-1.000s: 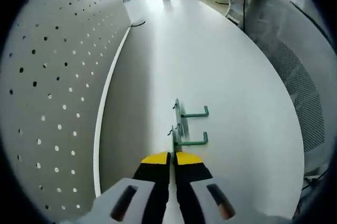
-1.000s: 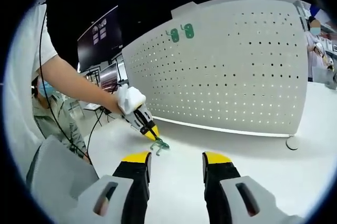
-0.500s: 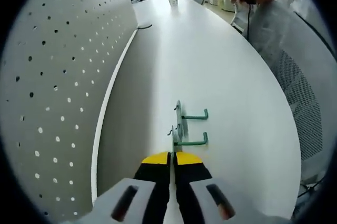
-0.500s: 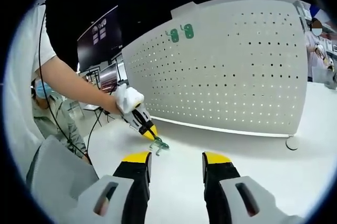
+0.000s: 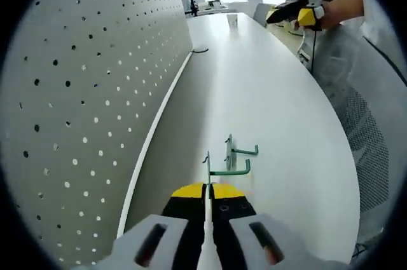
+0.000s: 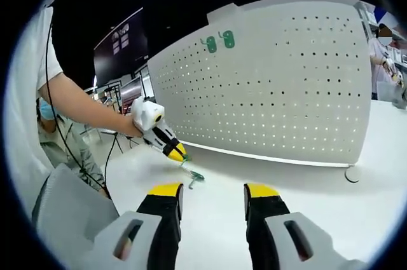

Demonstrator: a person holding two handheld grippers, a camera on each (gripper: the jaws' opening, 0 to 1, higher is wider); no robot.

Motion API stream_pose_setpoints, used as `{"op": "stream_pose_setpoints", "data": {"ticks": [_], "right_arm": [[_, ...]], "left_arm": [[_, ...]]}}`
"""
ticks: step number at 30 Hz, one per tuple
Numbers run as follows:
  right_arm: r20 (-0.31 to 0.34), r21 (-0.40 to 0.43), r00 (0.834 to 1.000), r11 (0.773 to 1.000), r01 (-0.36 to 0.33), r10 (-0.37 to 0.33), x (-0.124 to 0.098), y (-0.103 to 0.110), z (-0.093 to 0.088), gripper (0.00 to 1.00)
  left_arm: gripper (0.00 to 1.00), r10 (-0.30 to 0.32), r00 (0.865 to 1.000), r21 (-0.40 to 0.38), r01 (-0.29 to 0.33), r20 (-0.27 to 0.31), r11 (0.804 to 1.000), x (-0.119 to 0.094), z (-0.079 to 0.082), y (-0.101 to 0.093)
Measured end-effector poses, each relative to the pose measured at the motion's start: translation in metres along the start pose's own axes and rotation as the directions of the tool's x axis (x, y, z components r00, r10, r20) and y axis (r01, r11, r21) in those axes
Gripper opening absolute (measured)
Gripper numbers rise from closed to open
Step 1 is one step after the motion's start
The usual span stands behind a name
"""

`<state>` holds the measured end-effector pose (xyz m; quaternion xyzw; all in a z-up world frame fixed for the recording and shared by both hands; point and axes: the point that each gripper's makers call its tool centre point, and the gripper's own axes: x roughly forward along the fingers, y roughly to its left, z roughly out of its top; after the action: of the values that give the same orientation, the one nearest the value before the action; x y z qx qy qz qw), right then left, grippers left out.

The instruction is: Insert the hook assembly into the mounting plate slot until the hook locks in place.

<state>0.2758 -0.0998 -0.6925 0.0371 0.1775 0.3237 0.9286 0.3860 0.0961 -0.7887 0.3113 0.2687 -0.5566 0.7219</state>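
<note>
The left gripper is shut on a green wire hook, held just above the white table. A second green hook lies on the table just beyond it. The white pegboard stands along the left. In the right gripper view the left gripper holds its hook above the other hook, in front of the pegboard. Two green hooks hang near the board's top. The right gripper is open with nothing between its fingers, and also appears far off as the right gripper.
A person's arm reaches in from the left. A small round object lies at the pegboard's right foot. A black cable lies by the board's base. A mesh chair stands past the table's right edge.
The left gripper has lifted one hook off the table, away from the other, and tilted up toward the pegboard. The right gripper has stayed still and open.
</note>
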Motion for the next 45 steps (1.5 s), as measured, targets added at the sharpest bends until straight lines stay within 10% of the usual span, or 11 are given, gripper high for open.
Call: {"op": "stream_pose_setpoints", "data": {"ticks": [19,34,45], "right_arm": [[0.027,-0.012,1.0,1.0,-0.01,0.01,0.0,0.003,0.007,0.37],[0.04,-0.02,0.999,1.0,-0.016,0.017,0.0,0.006,0.011,0.37],[0.055,-0.02,0.998,1.0,-0.013,0.014,-0.001,0.006,0.014,0.37]], "left_arm": [[0.01,0.169,0.976,-0.128,-0.152,0.138,0.98,-0.04,0.023,0.01],[0.02,0.288,0.918,-0.235,-0.227,0.272,0.945,-0.068,0.042,0.006],[0.02,0.352,0.847,-0.3,-0.242,0.399,0.923,-0.093,0.075,0.001]]}}
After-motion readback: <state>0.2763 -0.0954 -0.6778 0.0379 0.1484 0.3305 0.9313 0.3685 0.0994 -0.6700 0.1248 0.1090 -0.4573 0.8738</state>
